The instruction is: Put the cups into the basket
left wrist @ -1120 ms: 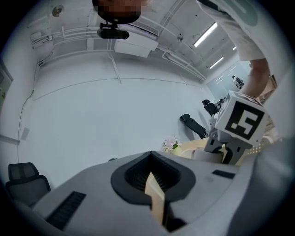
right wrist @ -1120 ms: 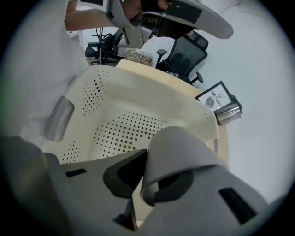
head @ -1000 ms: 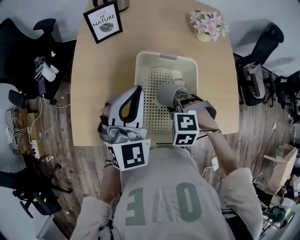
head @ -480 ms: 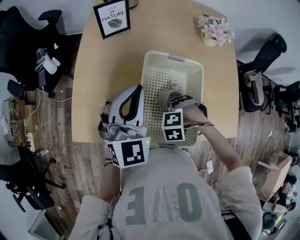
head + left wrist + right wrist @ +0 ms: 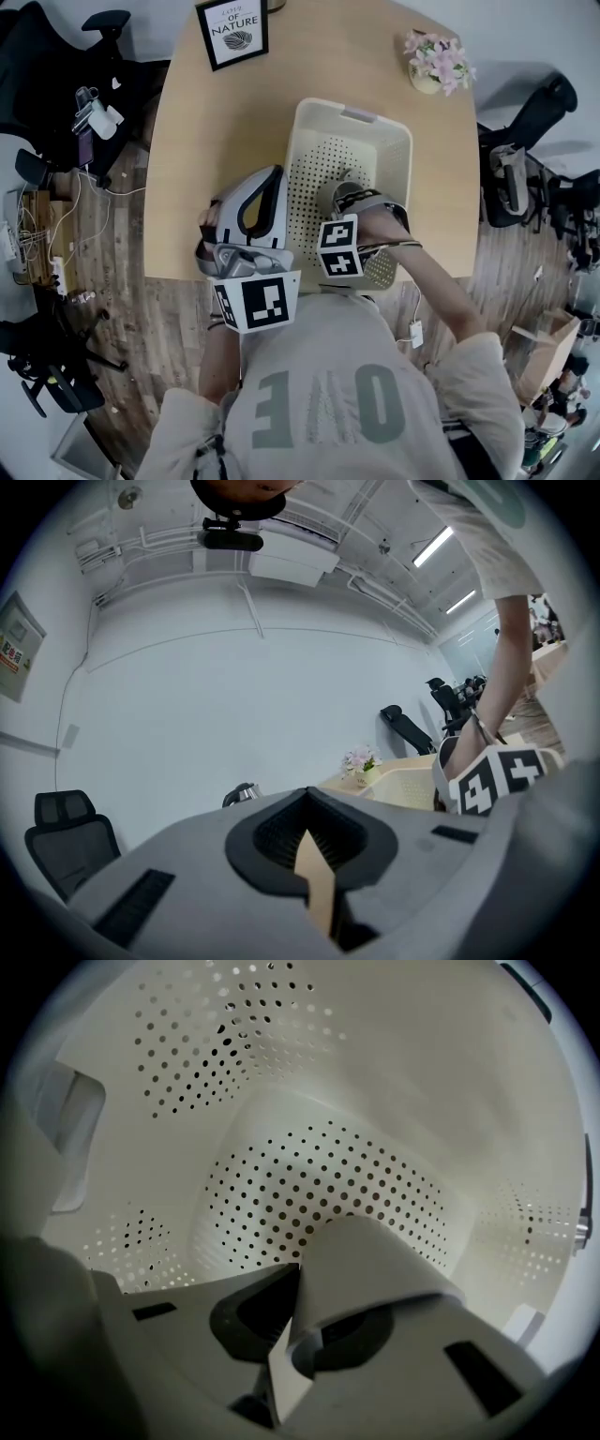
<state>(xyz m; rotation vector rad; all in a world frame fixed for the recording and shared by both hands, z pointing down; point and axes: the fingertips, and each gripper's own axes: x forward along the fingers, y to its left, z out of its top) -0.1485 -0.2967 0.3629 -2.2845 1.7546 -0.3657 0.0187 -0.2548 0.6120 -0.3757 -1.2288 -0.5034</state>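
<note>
A cream perforated basket (image 5: 319,117) stands on the wooden table (image 5: 206,131). My right gripper (image 5: 352,204) points steeply down inside it, shut on the rim of a grey cup (image 5: 337,195). In the right gripper view the grey cup (image 5: 375,1274) is clamped between the jaws of the right gripper (image 5: 295,1330), low over the dotted basket floor (image 5: 309,1185). My left gripper (image 5: 270,180) hovers level over the table just left of the basket. In the left gripper view the left gripper (image 5: 311,855) has its jaws together with nothing in them, and the basket (image 5: 403,785) shows at right.
A framed picture (image 5: 232,30) stands at the table's far left and a pot of pink flowers (image 5: 438,61) at the far right. Office chairs (image 5: 525,141) and cables surround the table. A dark kettle (image 5: 242,794) shows behind the left gripper.
My right gripper has sunk deeper into the basket with the grey cup and tipped more steeply down. The left gripper has barely shifted.
</note>
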